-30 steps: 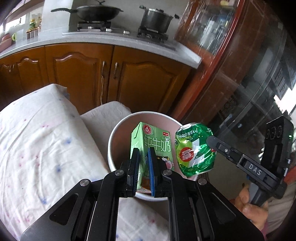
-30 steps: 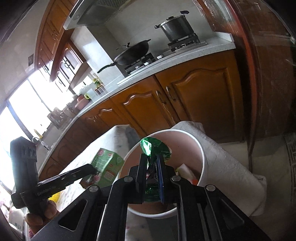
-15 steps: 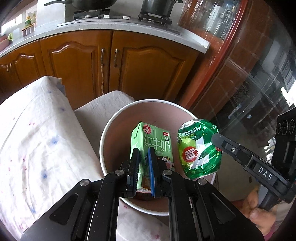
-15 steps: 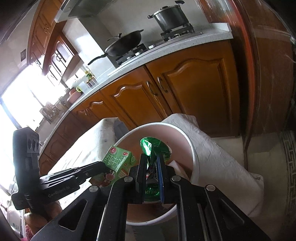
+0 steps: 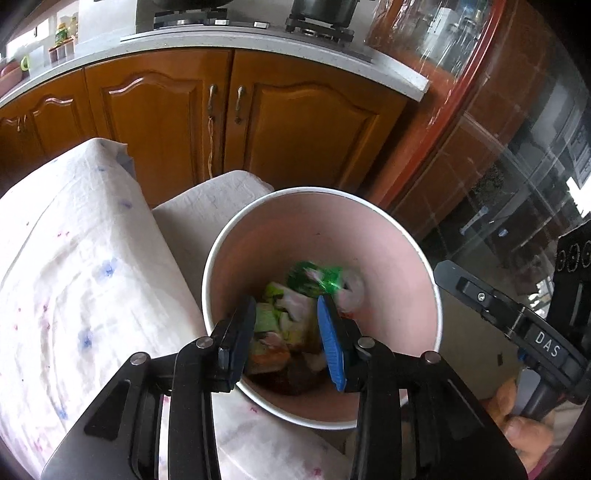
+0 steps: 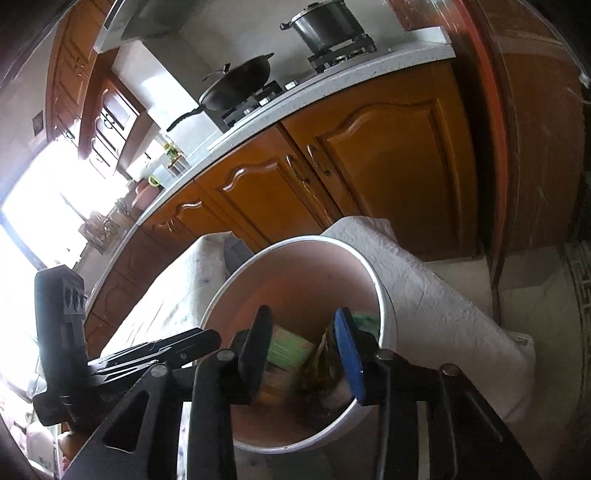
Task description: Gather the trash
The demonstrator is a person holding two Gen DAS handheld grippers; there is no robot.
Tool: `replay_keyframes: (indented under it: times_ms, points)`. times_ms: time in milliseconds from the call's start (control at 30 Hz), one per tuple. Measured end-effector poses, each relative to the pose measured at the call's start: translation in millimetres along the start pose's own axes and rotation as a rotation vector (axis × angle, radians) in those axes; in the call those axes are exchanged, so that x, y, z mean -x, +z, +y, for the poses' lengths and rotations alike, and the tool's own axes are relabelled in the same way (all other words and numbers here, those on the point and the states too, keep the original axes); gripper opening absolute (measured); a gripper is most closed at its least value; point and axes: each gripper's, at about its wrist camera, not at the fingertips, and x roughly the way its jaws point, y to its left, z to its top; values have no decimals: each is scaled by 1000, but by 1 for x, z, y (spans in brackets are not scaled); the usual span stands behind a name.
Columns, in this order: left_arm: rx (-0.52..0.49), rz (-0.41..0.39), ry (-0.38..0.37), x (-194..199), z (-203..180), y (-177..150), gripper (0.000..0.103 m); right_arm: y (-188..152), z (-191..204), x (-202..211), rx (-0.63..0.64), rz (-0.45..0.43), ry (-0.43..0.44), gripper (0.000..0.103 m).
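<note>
A pink bin with a white rim (image 5: 369, 236) (image 6: 384, 295) stands below both grippers. Inside lie the green milk carton (image 5: 269, 317) (image 6: 288, 349) and the green snack bag (image 5: 314, 275) (image 6: 364, 319) on other trash. My left gripper (image 5: 286, 330) is open and empty over the bin's near rim. My right gripper (image 6: 303, 347) is open and empty over the bin as well; its body shows at the right of the left wrist view (image 5: 517, 321).
A table with a white spotted cloth (image 5: 74, 277) stands left of the bin. A stool with a white cloth (image 6: 443, 306) is beside the bin. Wooden kitchen cabinets (image 5: 221, 122) with a stove, wok (image 6: 236, 85) and pot (image 6: 325, 26) stand behind. A glass cabinet (image 5: 517, 147) is at the right.
Both grippers opened. The milk carton dropped from the left gripper and the snack bag from the right, and both now lie in the bin.
</note>
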Motion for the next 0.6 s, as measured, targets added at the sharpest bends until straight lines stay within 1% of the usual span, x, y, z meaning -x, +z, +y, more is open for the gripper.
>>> replay_keyframes:
  times_ms: [167,233,300,367,400,433,500,533,567,600]
  points:
    - [2,-28,1,14,0,-2,34,0,0,5,-13,-18,5,41]
    - [6,-37,3,19,1,-3,36,-2,2,9,-18,-31,11,43]
    - [14,-44,1,24,3,-6,40,-3,4,12,-15,-41,12,45]
    - [22,-56,4,32,6,-10,43,-4,6,16,-16,-51,19,50]
    - [26,-60,4,35,8,-11,46,-6,8,18,-16,-58,24,52]
    - [32,-66,5,39,9,-13,49,-7,9,20,-16,-66,28,56]
    - [44,-81,10,47,12,-18,58,-9,13,25,-15,-80,35,62]
    - [48,-87,13,50,13,-21,60,-11,15,27,-15,-89,41,67]
    - [55,-96,20,55,16,-25,64,-13,17,29,-15,-94,43,72]
    - [60,-99,26,58,18,-27,67,-16,20,31,-14,-100,48,75]
